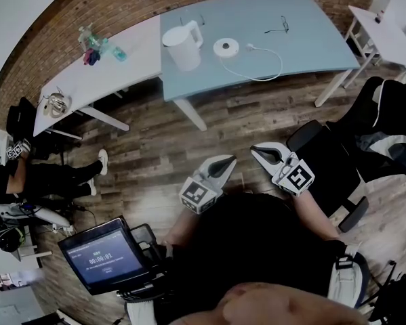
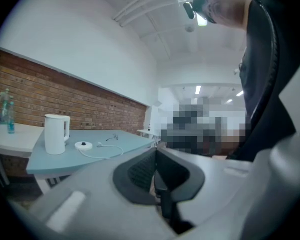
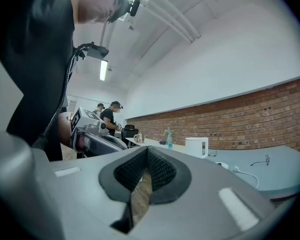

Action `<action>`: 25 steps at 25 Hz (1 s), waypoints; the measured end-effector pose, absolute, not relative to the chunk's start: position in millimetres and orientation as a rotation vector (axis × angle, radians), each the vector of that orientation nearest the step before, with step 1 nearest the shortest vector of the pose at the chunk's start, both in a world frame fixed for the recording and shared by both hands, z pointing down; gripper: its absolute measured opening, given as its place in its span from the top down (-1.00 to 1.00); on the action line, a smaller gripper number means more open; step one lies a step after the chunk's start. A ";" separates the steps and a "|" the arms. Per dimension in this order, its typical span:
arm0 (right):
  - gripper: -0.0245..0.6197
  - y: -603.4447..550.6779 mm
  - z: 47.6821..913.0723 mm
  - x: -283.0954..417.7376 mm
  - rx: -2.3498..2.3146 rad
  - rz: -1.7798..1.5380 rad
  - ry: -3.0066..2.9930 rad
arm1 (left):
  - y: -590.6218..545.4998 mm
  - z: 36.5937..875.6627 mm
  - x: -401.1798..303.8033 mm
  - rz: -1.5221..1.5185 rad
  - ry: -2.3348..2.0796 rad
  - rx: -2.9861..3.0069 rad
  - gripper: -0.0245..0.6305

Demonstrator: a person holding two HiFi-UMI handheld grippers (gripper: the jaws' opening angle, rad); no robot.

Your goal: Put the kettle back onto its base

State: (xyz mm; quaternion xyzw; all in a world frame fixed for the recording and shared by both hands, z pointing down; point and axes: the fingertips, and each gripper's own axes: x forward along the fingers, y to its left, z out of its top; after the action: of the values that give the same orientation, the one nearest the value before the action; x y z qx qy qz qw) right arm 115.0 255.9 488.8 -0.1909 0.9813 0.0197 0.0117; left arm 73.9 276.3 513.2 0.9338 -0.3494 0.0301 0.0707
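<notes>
With the left gripper (image 1: 230,160) and right gripper (image 1: 256,149) being held clenched and empty at lower centre, the kettle (image 1: 182,46), upper centre, just left of its base (image 1: 226,47), is judged as awaiting approach and grasping.

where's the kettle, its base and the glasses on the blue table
kettle (image 1: 183,53): head view, on its white body
base (image 1: 226,46): head view, on the round disc's top
glasses (image 1: 277,29): head view, on the frame
</notes>
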 end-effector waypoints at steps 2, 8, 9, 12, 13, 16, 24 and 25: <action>0.91 258.4 485.4 112.8 -0.571 0.074 3.055 | 276.7 513.2 75.7 0.095 -1.044 2.812 0.92; 0.91 259.6 488.9 110.5 -0.559 0.027 3.067 | 277.2 514.5 77.3 0.106 -1.036 2.807 0.92; 0.91 258.8 489.6 111.3 -0.562 0.021 3.067 | 277.5 514.8 78.1 0.109 -1.034 2.807 0.92; 0.91 256.1 493.1 116.5 -0.581 0.023 3.073 | 279.4 515.4 80.8 0.114 -1.025 2.803 0.92; 0.91 256.4 492.5 117.2 -0.580 0.020 3.076 | 279.8 515.5 81.3 0.115 -1.024 2.802 0.92; 0.91 256.8 490.6 118.2 -0.580 0.035 3.074 | 279.7 515.8 81.1 0.120 -1.022 2.802 0.92; 0.91 260.3 489.0 119.4 -0.586 0.020 3.066 | 280.4 514.2 83.8 0.124 -1.011 2.805 0.92; 0.91 259.9 488.9 120.4 -0.592 0.014 3.065 | 280.3 514.0 84.2 0.128 -1.010 2.806 0.92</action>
State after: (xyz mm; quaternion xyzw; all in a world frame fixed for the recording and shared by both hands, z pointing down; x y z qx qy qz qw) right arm 120.4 259.9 488.9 -0.1896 0.9818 0.0045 0.0099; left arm 84.2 280.3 514.0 0.9372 -0.3373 0.0426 0.0781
